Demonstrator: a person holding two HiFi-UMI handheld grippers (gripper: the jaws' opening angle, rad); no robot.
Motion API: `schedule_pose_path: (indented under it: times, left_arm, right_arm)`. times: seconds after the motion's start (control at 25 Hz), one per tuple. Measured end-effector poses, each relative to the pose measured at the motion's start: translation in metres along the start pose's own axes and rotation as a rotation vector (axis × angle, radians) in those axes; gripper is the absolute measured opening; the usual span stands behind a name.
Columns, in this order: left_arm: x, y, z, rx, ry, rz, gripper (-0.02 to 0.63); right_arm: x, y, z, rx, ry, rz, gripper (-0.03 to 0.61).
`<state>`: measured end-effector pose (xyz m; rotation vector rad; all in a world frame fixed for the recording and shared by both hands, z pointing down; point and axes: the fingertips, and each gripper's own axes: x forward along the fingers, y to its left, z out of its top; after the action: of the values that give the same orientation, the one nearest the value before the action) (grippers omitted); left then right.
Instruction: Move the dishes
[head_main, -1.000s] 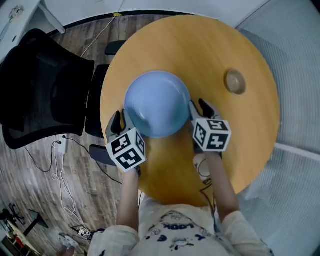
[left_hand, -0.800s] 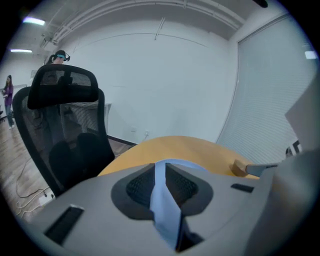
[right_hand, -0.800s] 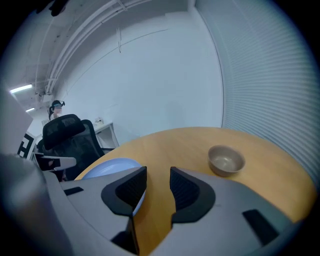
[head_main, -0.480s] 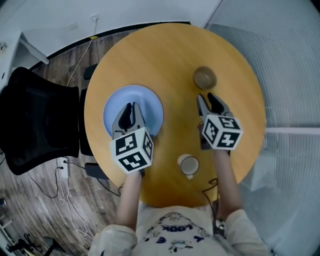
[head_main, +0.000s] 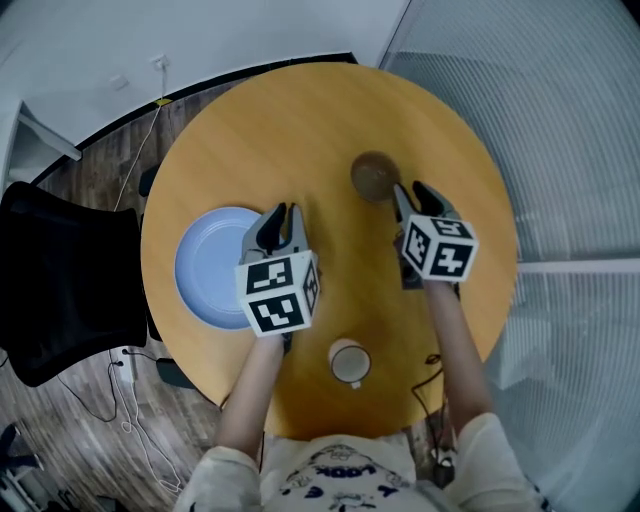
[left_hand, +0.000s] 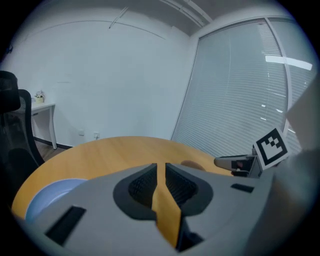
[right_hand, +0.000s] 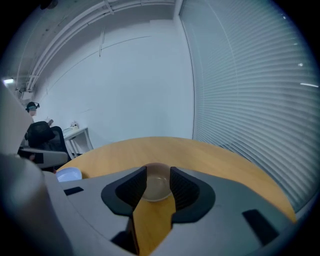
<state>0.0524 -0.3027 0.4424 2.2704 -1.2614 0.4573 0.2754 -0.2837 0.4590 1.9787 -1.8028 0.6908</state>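
You get bright, even, cool light with faint shadows on the table (head_main: 300, 130), streaks of glare on the blinds (left_hand: 280, 60), fisheye bending and dark corners in both gripper views.

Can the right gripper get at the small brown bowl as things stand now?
Probably yes: the right gripper is open, the brown bowl sits just ahead of its jaws, and nothing stands between them.
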Motion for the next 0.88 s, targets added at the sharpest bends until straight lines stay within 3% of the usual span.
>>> schedule_pose_path:
  times: [0.36, 0.68, 0.88]
  left_arm:
    - [0.047, -0.017, -0.013, 0.004, 0.093, -0.032, 0.048]
    - [0.060, -0.021, -0.042, -0.025, 0.145, -0.056, 0.048]
    - [0.062, -0.019, -0.042, -0.048, 0.147, -0.064, 0.048]
  right_arm:
    - [0.058, -0.042, -0.016, 0.108, 0.087, -0.021, 0.126]
    - [0.082, -0.044, -0.038, 0.173, 0.131, -0.009, 0.123]
    - [0.085, -0.038, -0.033, 0.191, 0.138, -0.013, 0.057]
